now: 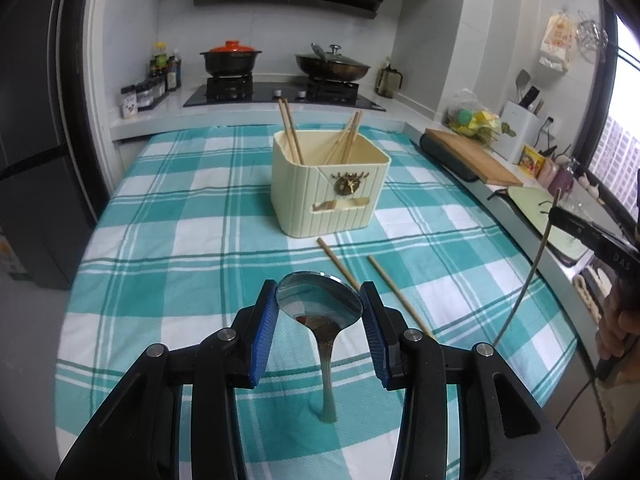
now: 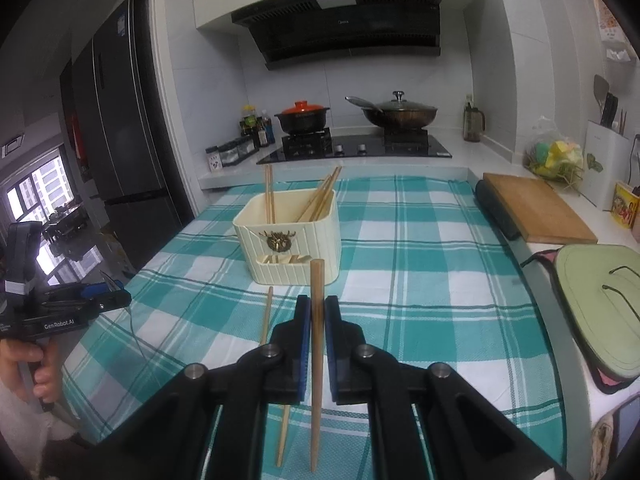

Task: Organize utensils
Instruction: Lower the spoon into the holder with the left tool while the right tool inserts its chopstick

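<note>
Currently left gripper clamps a metal spoon by the bowl, handle hanging down toward the checked cloth, long axis near vertical. Right gripper is clenched on one chopstick, running fore-aft, blunt end toward the cream utensil box. Second chopstick lies on the cloth just left of it, roughly parallel. Box holds several chopsticks leaning on its walls; cloth around it is bare. Both grippers level, well short of the box.
</note>
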Action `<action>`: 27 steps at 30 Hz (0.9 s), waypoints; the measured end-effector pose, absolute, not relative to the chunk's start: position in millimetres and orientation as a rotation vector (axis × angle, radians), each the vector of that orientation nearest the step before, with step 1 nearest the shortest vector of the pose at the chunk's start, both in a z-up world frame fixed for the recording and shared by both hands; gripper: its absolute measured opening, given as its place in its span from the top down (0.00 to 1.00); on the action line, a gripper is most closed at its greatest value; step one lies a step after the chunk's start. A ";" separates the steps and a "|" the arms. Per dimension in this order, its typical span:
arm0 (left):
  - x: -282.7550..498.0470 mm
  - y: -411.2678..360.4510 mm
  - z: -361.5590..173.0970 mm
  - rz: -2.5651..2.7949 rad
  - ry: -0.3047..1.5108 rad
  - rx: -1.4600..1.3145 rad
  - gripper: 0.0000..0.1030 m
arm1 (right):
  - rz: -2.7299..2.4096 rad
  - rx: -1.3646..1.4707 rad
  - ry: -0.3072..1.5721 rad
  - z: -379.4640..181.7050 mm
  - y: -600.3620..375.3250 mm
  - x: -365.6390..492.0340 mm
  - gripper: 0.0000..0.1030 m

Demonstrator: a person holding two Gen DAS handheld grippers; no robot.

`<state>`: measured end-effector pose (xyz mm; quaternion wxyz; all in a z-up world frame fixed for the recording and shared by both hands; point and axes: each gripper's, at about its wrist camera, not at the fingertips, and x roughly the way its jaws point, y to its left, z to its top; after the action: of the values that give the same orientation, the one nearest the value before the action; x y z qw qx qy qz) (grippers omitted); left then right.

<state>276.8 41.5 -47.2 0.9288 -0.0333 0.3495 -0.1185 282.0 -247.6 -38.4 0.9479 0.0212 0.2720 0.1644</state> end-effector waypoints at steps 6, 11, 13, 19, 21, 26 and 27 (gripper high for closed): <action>270.8 44.4 -36.8 -0.243 0.691 -0.079 0.60 | 0.329 0.049 0.474 -27.8 -240.2 270.3 0.93; 271.9 49.3 -28.0 -0.249 0.682 -0.102 0.60 | 0.331 0.060 0.462 -23.5 -239.4 270.7 0.93; 273.9 50.3 -23.7 -0.256 0.681 -0.107 0.60 | 0.331 0.060 0.456 -21.3 -239.2 271.1 0.93; 288.3 50.6 -6.4 -0.282 0.675 -0.107 0.60 | 0.354 0.065 0.472 -18.2 -236.0 286.0 0.93; 295.6 51.4 1.3 -0.294 0.673 -0.112 0.60 | 0.360 0.069 0.484 -18.9 -233.9 294.7 0.93; 316.5 56.9 33.0 -0.318 0.641 -0.139 0.60 | 0.384 0.089 0.478 -5.7 -231.0 319.7 0.93; 321.6 58.8 40.9 -0.323 0.633 -0.146 0.60 | 0.387 0.088 0.470 -0.2 -230.4 325.2 0.93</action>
<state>321.6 58.8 40.9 0.9349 -0.0715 0.3095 -0.1582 325.2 -230.4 -0.2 0.9531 0.0435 0.2311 0.1906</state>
